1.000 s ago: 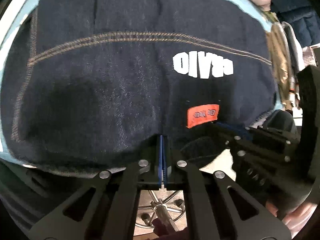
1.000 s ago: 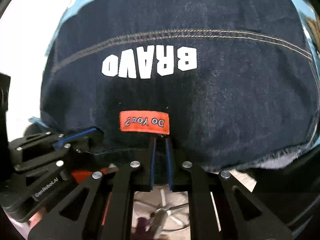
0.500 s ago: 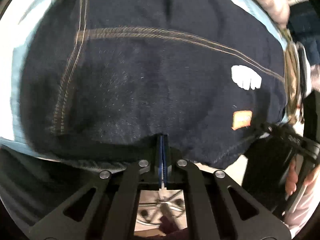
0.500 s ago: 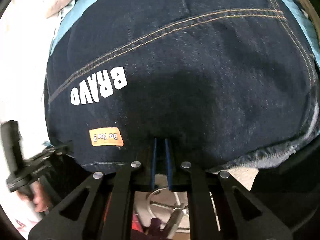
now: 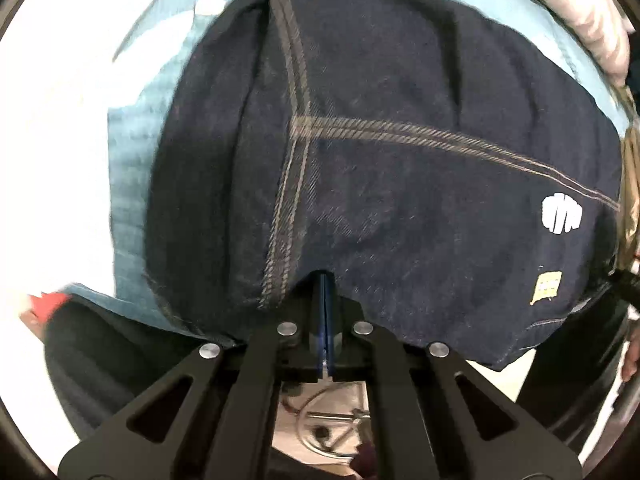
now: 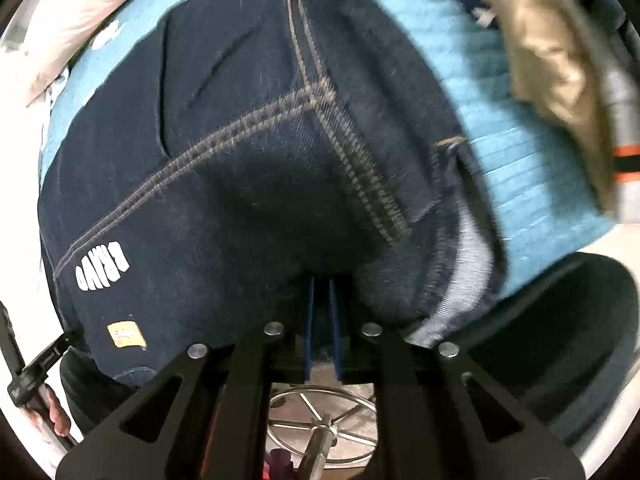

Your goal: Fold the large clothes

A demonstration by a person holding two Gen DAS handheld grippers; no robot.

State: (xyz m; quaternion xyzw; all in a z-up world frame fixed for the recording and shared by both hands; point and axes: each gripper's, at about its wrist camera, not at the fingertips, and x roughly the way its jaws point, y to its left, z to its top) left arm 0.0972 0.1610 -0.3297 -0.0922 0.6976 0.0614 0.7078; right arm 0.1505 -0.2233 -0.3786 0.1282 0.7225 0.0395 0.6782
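Observation:
A dark navy denim garment (image 5: 400, 208) with tan double stitching, white "BRAVO" lettering (image 6: 102, 273) and a small orange label (image 6: 126, 335) lies on a light blue cloth (image 5: 136, 184). My left gripper (image 5: 325, 280) is shut on the garment's near hem, close to its left side seam. My right gripper (image 6: 323, 282) is shut on the near hem close to the right side seam (image 6: 360, 176). The garment also fills the right wrist view (image 6: 240, 208). The other gripper shows at each view's edge (image 6: 36, 364).
A pale pink cloth (image 5: 592, 20) lies beyond the garment. A tan garment (image 6: 552, 64) lies at the right. A chair base with metal spokes (image 6: 320, 424) is below the hem. White surface lies left of the blue cloth (image 5: 60, 160).
Both grippers have slid apart along the near hem, the left one leftward and the right one rightward. The lettering and label moved from centre view to each view's edge.

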